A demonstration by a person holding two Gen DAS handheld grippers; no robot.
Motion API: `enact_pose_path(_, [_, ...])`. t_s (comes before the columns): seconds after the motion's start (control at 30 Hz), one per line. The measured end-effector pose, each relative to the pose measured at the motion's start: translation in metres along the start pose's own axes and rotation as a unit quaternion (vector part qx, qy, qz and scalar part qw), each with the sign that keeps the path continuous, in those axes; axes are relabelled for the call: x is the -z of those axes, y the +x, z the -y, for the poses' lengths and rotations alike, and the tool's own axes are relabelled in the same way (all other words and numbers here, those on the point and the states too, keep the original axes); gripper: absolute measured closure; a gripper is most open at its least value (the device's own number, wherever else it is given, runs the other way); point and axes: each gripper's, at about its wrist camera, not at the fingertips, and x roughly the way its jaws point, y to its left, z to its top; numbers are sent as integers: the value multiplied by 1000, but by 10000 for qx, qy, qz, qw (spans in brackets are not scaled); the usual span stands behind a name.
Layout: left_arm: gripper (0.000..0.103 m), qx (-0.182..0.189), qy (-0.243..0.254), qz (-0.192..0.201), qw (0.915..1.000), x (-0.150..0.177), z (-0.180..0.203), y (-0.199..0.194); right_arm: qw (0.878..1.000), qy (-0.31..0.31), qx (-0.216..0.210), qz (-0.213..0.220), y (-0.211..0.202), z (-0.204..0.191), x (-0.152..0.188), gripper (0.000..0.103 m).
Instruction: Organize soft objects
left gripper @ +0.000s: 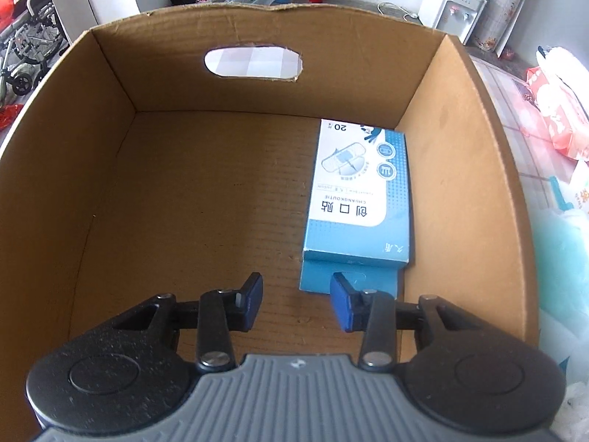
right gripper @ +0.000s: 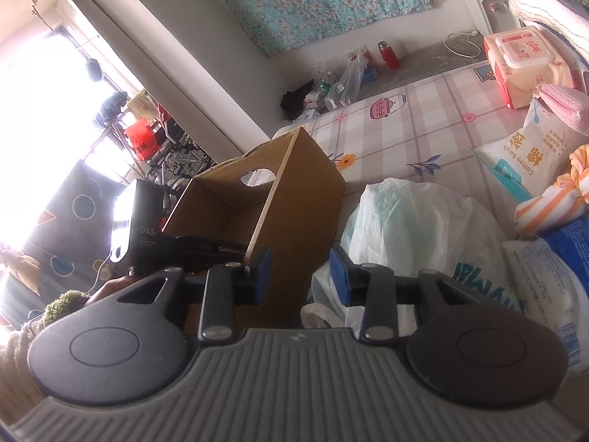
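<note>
A brown cardboard box fills the left wrist view. A blue and white bandage box lies flat on its floor against the right wall. My left gripper is open and empty inside the box, just in front of the bandage box. In the right wrist view the cardboard box stands on a checked tablecloth, and the left gripper's body reaches into it. My right gripper is open and empty, hovering beside the box next to a white plastic bag.
Right of the cardboard box lie a cotton swab pack, a wet wipes pack, an orange striped cloth, a pink cloth and a blue-printed pack. A red flask and bags stand on the far counter.
</note>
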Motion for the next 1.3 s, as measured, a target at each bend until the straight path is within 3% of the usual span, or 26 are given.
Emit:
enact_pose_path(0.2, [62,172,-280,112,9994,-3,-6,11,9998,9,171,58,-12,-4,12,68])
enact_pose_path(0.3, [56,231,-301,139,9992,-4,-6,11,9995,7,309,107,-20,-2,17,68])
enact_pose_path(0.37, [41,224,-307,124,9992,-1,-8,7,9991,25,385,153,-25,1,20,67])
enact_pose_path(0.47, [27,322,-283,160,9990,3,-10,-10,9988,81,441,177,-29,6,24,66])
enact_pose_path(0.63, [12,280,-252,480,9981,11,-19,-45,9988,6,455,158,-32,4,27,61])
enact_pose_path(0.77, [7,48,-40,926,9957,19,-25,-80,9991,-51,390,173,-35,2,29,59])
enact_pose_path(0.93, [1,17,122,1510,9885,25,-29,-130,9992,-79,328,230,-42,3,30,58])
enact_pose_path(1.13, [0,286,471,2056,9771,26,-4,-180,9987,-90,347,349,-57,13,30,57])
enact_pose_path(1.3, [0,717,942,2185,9686,28,51,-198,9972,-145,487,549,-77,27,24,57])
